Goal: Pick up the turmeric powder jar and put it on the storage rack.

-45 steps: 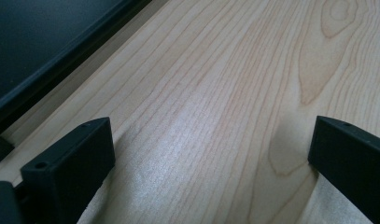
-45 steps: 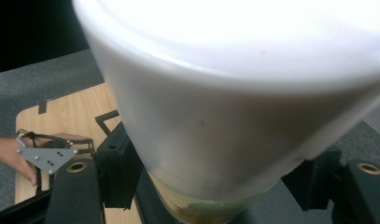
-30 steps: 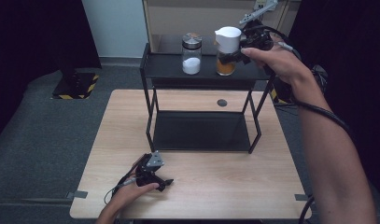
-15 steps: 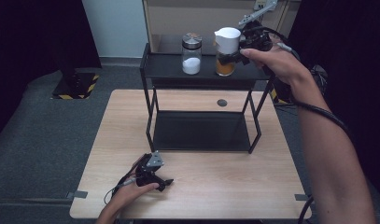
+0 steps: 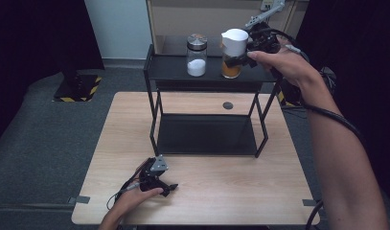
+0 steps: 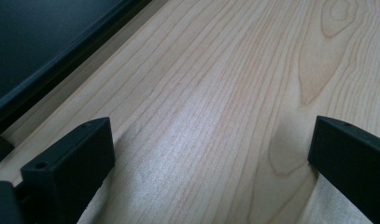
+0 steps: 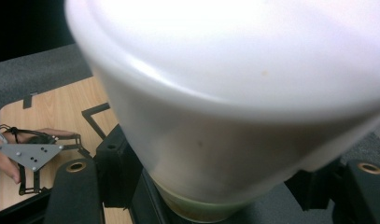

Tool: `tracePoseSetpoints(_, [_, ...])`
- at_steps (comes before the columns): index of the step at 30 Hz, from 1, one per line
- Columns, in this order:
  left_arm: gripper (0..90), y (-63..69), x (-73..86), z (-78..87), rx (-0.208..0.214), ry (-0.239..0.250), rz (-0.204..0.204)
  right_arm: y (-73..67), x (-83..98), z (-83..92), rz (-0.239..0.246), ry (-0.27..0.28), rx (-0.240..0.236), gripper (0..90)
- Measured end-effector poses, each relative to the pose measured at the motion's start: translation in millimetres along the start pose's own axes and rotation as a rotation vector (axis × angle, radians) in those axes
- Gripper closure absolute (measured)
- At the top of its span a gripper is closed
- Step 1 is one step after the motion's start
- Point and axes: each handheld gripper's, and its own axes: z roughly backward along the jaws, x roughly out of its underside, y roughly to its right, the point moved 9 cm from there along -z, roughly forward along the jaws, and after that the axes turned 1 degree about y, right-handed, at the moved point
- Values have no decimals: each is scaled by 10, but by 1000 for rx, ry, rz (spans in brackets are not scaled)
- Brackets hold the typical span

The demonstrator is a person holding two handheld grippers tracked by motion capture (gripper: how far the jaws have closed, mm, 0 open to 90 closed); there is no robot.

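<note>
Dark walls surround the wooden counter (image 5: 259, 191). Right gripper (image 5: 240, 58) clamps the white-lidded jar (image 5: 232, 52) on the shelf (image 5: 173, 72), probably for lifting. Left gripper (image 5: 169, 187) rests wide, empty.

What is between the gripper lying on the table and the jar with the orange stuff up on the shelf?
In the high view, bare wood and the black rack lie between the left gripper and the orange-filled jar.

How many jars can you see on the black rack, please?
2, both on the top shelf: a silver-lidded jar of white powder at left, a white-lidded jar gripped by the right gripper.
</note>
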Motion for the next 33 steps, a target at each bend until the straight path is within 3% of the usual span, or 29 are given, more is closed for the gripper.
tracePoseSetpoints(13, [0,0,0,0,0,0,0,-7,-8,-8,9,-4,4,307])
tracePoseSetpoints(19, [0,0,0,0,0,0,0,-25,-17,0,6,-9,27,237])
tracePoseSetpoints(33, [0,0,0,0,0,0,0,-117,-33,250,18,-8,43,141])
